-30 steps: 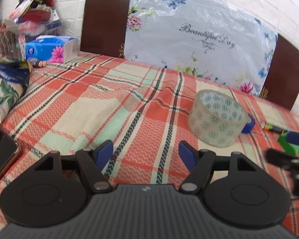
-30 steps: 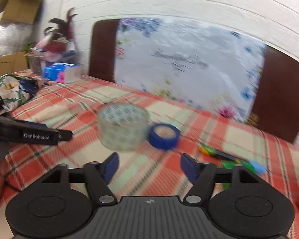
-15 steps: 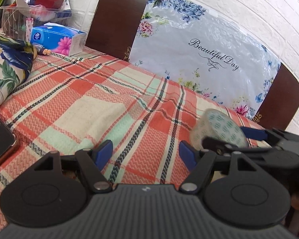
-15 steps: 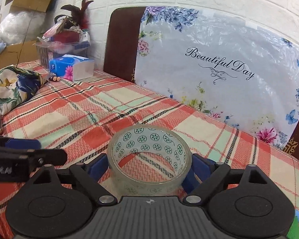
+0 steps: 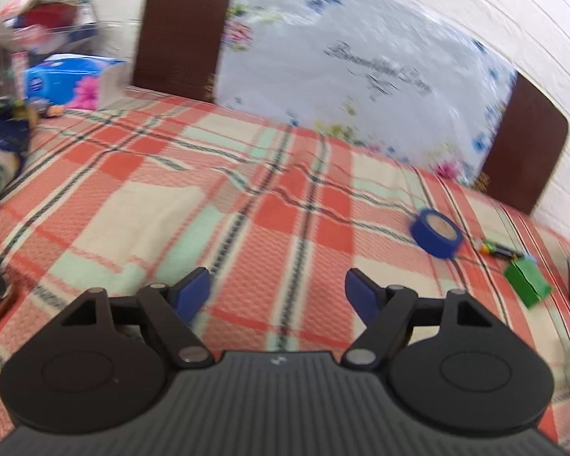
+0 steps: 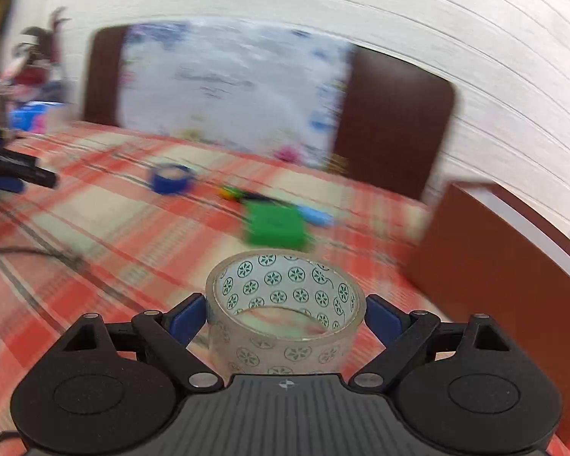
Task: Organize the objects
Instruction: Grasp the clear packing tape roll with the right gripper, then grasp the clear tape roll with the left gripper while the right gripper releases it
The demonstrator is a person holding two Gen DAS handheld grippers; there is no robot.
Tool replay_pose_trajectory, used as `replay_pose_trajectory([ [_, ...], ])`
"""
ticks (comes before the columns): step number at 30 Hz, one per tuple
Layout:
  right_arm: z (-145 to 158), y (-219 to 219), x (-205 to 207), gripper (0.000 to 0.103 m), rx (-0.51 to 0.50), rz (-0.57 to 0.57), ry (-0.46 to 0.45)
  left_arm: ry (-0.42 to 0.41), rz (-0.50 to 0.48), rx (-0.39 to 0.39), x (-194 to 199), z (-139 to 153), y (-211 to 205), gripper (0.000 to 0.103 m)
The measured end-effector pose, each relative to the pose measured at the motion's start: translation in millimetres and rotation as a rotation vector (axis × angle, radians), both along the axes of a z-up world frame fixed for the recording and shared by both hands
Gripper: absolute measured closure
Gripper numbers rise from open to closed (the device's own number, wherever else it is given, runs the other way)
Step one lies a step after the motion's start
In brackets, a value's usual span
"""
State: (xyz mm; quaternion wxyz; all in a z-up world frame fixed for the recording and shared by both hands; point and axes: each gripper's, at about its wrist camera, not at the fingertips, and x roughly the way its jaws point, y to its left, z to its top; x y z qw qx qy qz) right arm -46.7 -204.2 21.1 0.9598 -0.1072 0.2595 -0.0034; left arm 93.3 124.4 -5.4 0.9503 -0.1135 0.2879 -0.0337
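Observation:
A clear tape roll [image 6: 285,338] with green flower prints sits between the blue pads of my right gripper [image 6: 285,315], which is shut on it above the plaid bedspread [image 6: 95,235]. A blue tape roll [image 5: 437,233] [image 6: 170,184], a green box [image 5: 527,283] [image 6: 275,228] and a dark pen with a yellow-green end [image 5: 497,249] [image 6: 231,193] lie on the spread. My left gripper [image 5: 277,285] hovers over bare cloth; its jaws are opening with nothing between them. It also shows at the left edge of the right wrist view [image 6: 15,167]. Both views are motion-blurred.
A brown box [image 6: 505,277] stands at the right, close to the held roll. A floral plastic package [image 5: 342,76] leans on the dark headboard [image 5: 182,34]. A blue tissue pack [image 5: 72,79] and cluttered items sit at the far left. A small light-blue object [image 6: 315,216] lies by the green box.
My right gripper closed around the clear tape roll and carried it to the right, toward the brown box. The roll has left the left wrist view. The left jaws stand slightly wider.

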Motion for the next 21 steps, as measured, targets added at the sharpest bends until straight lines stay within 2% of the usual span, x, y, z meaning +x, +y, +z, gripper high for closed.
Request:
replay_pose_trajectory([
  [4,-5,-44,-33,0.014,0.054,-0.091,0.008,0.027,-0.055,-0.045,3,21,-18,0.025],
  [9,-13,-52,-53,0.015,0.066,-0.084,-0.012,-0.069,-0.199,0.093,-7,71,-90,0.026],
  [12,-14,-51,-53,0.015,0.079,-0.068,-0.024,-0.107,-0.317,0.094,-13,103,-135,0.026],
  [14,-15,-51,-53,0.014,0.085,-0.069,-0.024,-0.097,-0.428,0.1,-20,114,-170,0.026],
  [17,-15,-56,-50,0.012,0.104,-0.069,-0.017,-0.047,-0.568,0.123,-32,111,-222,0.026],
  [21,-15,-55,-43,0.011,0.079,-0.063,-0.005,0.078,-0.694,0.121,-38,85,-275,0.026],
])
